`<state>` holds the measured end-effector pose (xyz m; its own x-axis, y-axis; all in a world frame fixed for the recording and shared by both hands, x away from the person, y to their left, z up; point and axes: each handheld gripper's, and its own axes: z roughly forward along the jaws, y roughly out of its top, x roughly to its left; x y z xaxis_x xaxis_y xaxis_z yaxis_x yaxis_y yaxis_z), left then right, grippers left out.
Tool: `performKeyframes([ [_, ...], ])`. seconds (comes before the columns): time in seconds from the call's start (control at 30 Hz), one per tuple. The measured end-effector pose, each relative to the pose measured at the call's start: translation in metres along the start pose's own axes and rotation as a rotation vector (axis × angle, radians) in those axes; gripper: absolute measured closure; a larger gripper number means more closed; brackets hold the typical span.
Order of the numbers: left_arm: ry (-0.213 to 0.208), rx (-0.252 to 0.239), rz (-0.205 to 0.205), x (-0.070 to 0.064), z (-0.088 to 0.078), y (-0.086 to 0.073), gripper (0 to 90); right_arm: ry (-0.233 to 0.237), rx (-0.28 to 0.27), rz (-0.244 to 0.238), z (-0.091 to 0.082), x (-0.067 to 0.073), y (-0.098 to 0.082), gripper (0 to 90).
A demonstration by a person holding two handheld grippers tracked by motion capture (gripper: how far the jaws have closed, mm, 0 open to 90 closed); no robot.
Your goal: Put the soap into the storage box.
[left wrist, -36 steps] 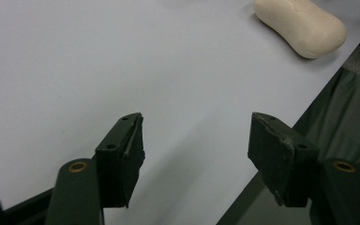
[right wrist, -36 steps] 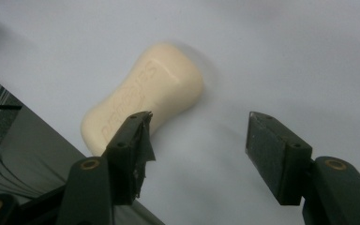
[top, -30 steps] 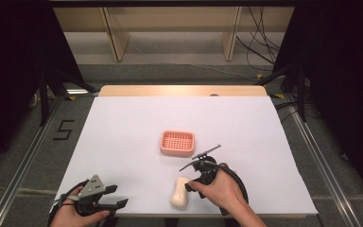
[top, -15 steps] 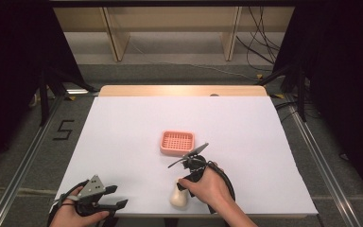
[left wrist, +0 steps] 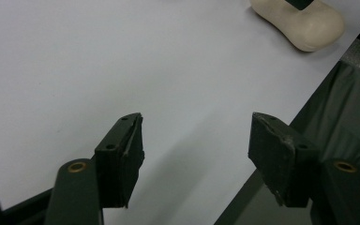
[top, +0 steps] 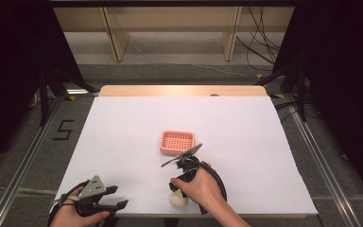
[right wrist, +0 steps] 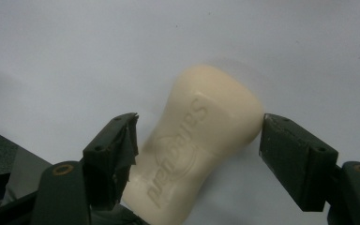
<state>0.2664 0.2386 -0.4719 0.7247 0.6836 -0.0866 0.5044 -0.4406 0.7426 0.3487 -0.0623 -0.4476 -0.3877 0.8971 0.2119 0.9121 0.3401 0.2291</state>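
White table (top: 246, 132): your right gripper (right wrist: 197, 154) straddles the soap bar (right wrist: 197, 150) unclenched, bar's long axis running lower-left to upper-right; left gripper (left wrist: 194, 154) released, empty.

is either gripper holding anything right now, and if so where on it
Nothing is held yet. The right gripper is open, its fingers straddling the cream soap bar on the table without clamping it. The left gripper is open over bare table.

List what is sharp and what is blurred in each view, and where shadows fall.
High view: evenly lit, the pink tray sharp, shadows faint. Left gripper view: left gripper jaws crisp, soft shadow on the white sheet between them. Right gripper view: the soap bar slightly smeared at its far edge, embossed lettering readable, right gripper jaws sharp.
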Motion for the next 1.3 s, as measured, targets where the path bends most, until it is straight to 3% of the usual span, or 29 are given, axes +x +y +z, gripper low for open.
performKeyframes([
  [0.03, 0.0, -0.001, -0.003, 0.0, 0.0, 0.0, 35.3, -0.006, 0.036, 0.041, -0.001, 0.002, 0.0, 28.7],
  [0.07, -0.005, 0.005, 0.003, 0.0, 0.0, 0.0, 35.3, -0.016, 0.028, 0.059, 0.0, 0.004, 0.0, 28.4],
  [0.1, -0.006, -0.004, -0.008, 0.0, 0.0, 0.0, 35.3, -0.011, 0.027, 0.028, 0.003, 0.002, 0.0, 27.2],
  [0.13, -0.006, -0.006, -0.009, 0.0, 0.001, 0.0, 35.3, -0.017, 0.054, 0.051, 0.003, 0.004, 0.0, 27.0],
  [0.17, -0.005, 0.002, 0.0, 0.0, 0.0, 0.0, 35.3, -0.008, 0.043, 0.061, 0.004, 0.005, 0.0, 27.0],
  [0.2, -0.008, 0.001, -0.021, -0.001, 0.001, -0.001, 35.3, -0.013, 0.025, 0.011, 0.006, 0.002, 0.001, 27.0],
  [0.23, -0.002, 0.005, -0.009, -0.001, 0.0, 0.0, 35.3, -0.016, 0.049, 0.06, 0.006, 0.006, 0.0, 27.3],
  [0.27, -0.003, 0.004, 0.003, 0.0, 0.0, 0.0, 35.3, -0.013, 0.053, 0.031, 0.007, 0.004, 0.001, 27.6],
  [0.3, -0.003, 0.005, 0.002, 0.0, 0.0, 0.0, 35.3, -0.01, 0.06, 0.045, 0.008, 0.006, 0.001, 28.0],
  [0.37, -0.004, 0.0, -0.002, 0.0, 0.0, 0.0, 35.3, -0.01, 0.068, 0.015, 0.01, 0.007, 0.001, 30.2],
  [0.47, -0.006, 0.003, 0.003, 0.0, 0.0, 0.0, 35.3, -0.011, 0.084, 0.015, 0.008, 0.011, 0.002, 36.4],
  [0.6, 0.001, 0.002, 0.007, 0.0, 0.0, 0.0, 35.3, -0.01, 0.107, -0.047, 0.009, 0.01, 0.003, 46.4],
  [0.63, -0.003, -0.01, -0.008, -0.001, 0.001, 0.0, 35.3, -0.01, 0.109, -0.043, 0.009, 0.011, 0.003, 47.7],
  [0.73, -0.003, -0.009, -0.006, -0.001, 0.001, 0.0, 35.3, 0.001, 0.139, -0.1, 0.008, 0.01, 0.004, 48.5],
  [0.77, -0.003, -0.008, -0.005, -0.001, 0.001, 0.0, 35.4, -0.032, 0.13, -0.125, 0.009, 0.012, 0.004, 48.7],
  [0.87, -0.013, -0.012, -0.029, -0.002, 0.002, -0.001, 35.4, -0.036, 0.146, -0.187, 0.009, 0.012, 0.005, 48.8],
  [0.9, -0.014, -0.004, -0.019, -0.002, 0.001, -0.001, 35.4, -0.04, 0.143, -0.176, 0.009, 0.014, 0.005, 48.7],
  [0.93, -0.014, -0.004, -0.02, -0.002, 0.001, -0.001, 35.4, -0.05, 0.142, -0.219, 0.01, 0.013, 0.005, 48.6],
  [0.97, -0.015, -0.003, -0.019, -0.002, 0.001, -0.001, 35.5, -0.048, 0.157, -0.208, 0.009, 0.014, 0.006, 48.4],
  [1.07, -0.013, 0.006, 0.014, 0.0, 0.0, 0.0, 35.5, -0.053, 0.164, -0.245, 0.01, 0.015, 0.007, 48.4],
  [1.17, -0.014, -0.003, 0.006, -0.001, 0.001, 0.0, 35.6, -0.054, 0.179, -0.261, 0.011, 0.016, 0.008, 48.2],
  [1.23, 0.009, 0.008, 0.019, 0.0, 0.001, 0.0, 35.6, -0.047, 0.201, -0.247, 0.01, 0.018, 0.01, 48.4],
  [1.3, 0.007, 0.011, 0.024, 0.0, 0.0, 0.0, 35.6, -0.048, 0.199, -0.279, 0.011, 0.017, 0.01, 48.7],
])
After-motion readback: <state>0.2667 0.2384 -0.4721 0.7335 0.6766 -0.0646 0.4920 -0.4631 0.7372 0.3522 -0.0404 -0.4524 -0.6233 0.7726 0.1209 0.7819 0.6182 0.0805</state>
